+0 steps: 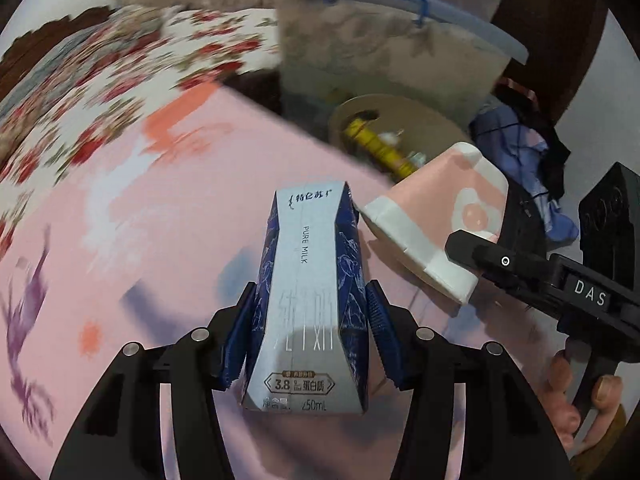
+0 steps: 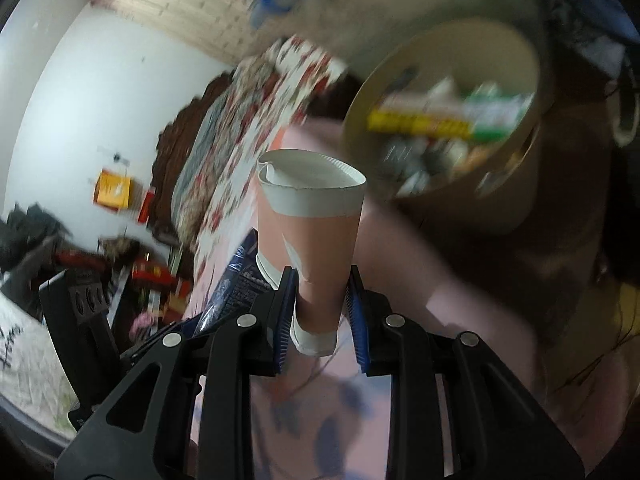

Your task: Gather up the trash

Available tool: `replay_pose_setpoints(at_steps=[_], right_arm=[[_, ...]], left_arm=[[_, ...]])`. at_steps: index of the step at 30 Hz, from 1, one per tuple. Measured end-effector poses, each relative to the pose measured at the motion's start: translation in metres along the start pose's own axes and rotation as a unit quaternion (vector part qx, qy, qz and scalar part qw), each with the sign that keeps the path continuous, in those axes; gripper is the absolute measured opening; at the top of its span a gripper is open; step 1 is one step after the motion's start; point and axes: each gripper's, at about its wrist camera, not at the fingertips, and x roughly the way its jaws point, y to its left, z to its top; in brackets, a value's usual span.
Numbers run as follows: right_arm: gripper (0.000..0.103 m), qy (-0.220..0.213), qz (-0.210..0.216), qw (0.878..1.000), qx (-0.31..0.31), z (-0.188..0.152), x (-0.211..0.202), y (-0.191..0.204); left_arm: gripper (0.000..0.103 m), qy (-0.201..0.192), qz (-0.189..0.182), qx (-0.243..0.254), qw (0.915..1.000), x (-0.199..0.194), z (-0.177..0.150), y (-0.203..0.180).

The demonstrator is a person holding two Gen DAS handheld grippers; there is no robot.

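Note:
A blue and white milk carton point(image 1: 308, 240) stands upright between the blue pads of my left gripper point(image 1: 312, 287), which is shut on its sides above a pink bedsheet point(image 1: 140, 200). A pink and white paper cup point(image 2: 312, 216), dented at the rim, sits in my right gripper point(image 2: 322, 276), which is shut on its lower half. In the left wrist view the cup point(image 1: 436, 224) lies tilted just right of the carton. A round tan waste bin point(image 1: 400, 120) holding several wrappers stands beyond the bed edge; in the right wrist view the bin point(image 2: 520, 200) is ahead and to the right.
A clear plastic storage box point(image 1: 380, 40) with a blue handle stands behind the bin. A floral quilt point(image 1: 120, 60) covers the bed's far left. Dark and blue clothes point(image 1: 520, 148) lie heaped right of the bin. A person's hand point(image 1: 580, 408) grips the right tool.

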Motion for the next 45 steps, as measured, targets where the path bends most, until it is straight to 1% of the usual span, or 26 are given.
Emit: replay_pose_setpoints(at_steps=[4,5,6,7,8,9,10,11,13,14,17,18,19,20,23,27,30,33,35,39,40,42,43,45], right_arm=[[0.028,-0.052,-0.033,0.998,0.009,0.052,-0.017,-0.023],[0.032,-0.061,-0.05,0.997,0.007,0.067,-0.016,-0.028],[0.039,-0.065,-0.068,0.996,0.002,0.076,-0.015,-0.032],[0.05,-0.062,-0.098,0.993,-0.014,0.088,-0.009,-0.033],[0.068,-0.058,-0.125,0.99,-0.028,0.098,-0.004,-0.037],[0.077,-0.069,-0.168,0.983,-0.032,0.104,-0.003,-0.042],[0.077,-0.075,-0.167,0.983,-0.031,0.104,-0.007,-0.045],[0.077,-0.079,-0.155,0.984,-0.027,0.101,-0.012,-0.047],[0.077,-0.099,-0.143,0.985,-0.024,0.089,-0.027,-0.047],[0.077,-0.111,-0.137,0.984,-0.023,0.08,-0.037,-0.047],[0.077,-0.129,-0.121,0.984,-0.013,0.055,-0.055,-0.048],[0.077,-0.138,-0.116,0.984,-0.007,0.041,-0.062,-0.046],[0.077,-0.14,-0.116,0.983,-0.006,0.038,-0.067,-0.049],[0.077,-0.141,-0.116,0.983,-0.003,0.027,-0.07,-0.046],[0.077,-0.141,-0.112,0.984,0.002,0.003,-0.073,-0.037],[0.077,-0.14,-0.113,0.984,-0.016,-0.035,-0.076,-0.017],[0.077,-0.132,-0.114,0.984,-0.034,-0.064,-0.075,0.002],[0.077,-0.122,-0.114,0.985,-0.043,-0.085,-0.074,0.016],[0.077,-0.118,-0.115,0.985,-0.047,-0.096,-0.074,0.022],[0.077,-0.107,-0.116,0.986,-0.056,-0.122,-0.08,0.037],[0.077,-0.107,-0.116,0.986,-0.059,-0.127,-0.082,0.04],[0.077,-0.112,-0.119,0.984,-0.069,-0.141,-0.089,0.049],[0.077,-0.114,-0.119,0.984,-0.072,-0.146,-0.092,0.052],[0.077,-0.119,-0.117,0.983,-0.077,-0.157,-0.099,0.059]], left_arm=[[0.051,-0.005,-0.014,0.022,0.9996,0.028,0.059,-0.034],[0.052,-0.006,-0.018,0.026,0.9995,0.035,0.071,-0.042],[0.052,-0.006,-0.023,0.029,0.9993,0.043,0.084,-0.05],[0.063,-0.004,-0.022,0.036,0.9991,0.056,0.1,-0.061],[0.071,-0.003,-0.014,0.038,0.9992,0.063,0.109,-0.066],[0.073,-0.005,0.0,0.037,0.9993,0.07,0.117,-0.069],[0.073,-0.002,0.004,0.036,0.9993,0.073,0.122,-0.072],[0.073,0.0,0.004,0.033,0.9995,0.073,0.124,-0.071],[0.073,-0.011,-0.014,0.019,0.9997,0.063,0.121,-0.063],[0.074,-0.019,-0.017,0.014,0.9996,0.056,0.116,-0.058],[0.074,-0.029,-0.017,0.001,0.9994,0.038,0.095,-0.043],[0.074,-0.033,-0.014,-0.004,0.9994,0.031,0.085,-0.037],[0.074,-0.034,-0.01,-0.006,0.9993,0.026,0.076,-0.034],[0.075,-0.037,-0.002,-0.009,0.9993,0.02,0.065,-0.027],[0.076,-0.037,0.015,-0.025,0.9989,0.004,0.03,-0.011],[0.077,-0.038,0.032,-0.04,0.9979,-0.022,-0.02,0.007],[0.081,-0.042,0.041,-0.042,0.9974,-0.042,-0.054,0.014],[0.084,-0.049,0.048,-0.046,0.9966,-0.062,-0.084,0.02],[0.088,-0.056,0.054,-0.051,0.9957,-0.074,-0.099,0.022],[0.089,-0.08,0.072,-0.06,0.9924,-0.103,-0.129,0.027],[0.089,-0.084,0.078,-0.06,0.9916,-0.11,-0.135,0.026],[0.093,-0.093,0.088,-0.059,0.99,-0.121,-0.141,0.023],[0.094,-0.104,0.098,-0.059,0.988,-0.13,-0.148,0.023],[0.094,-0.117,0.111,-0.056,0.9852,-0.143,-0.156,0.022]])
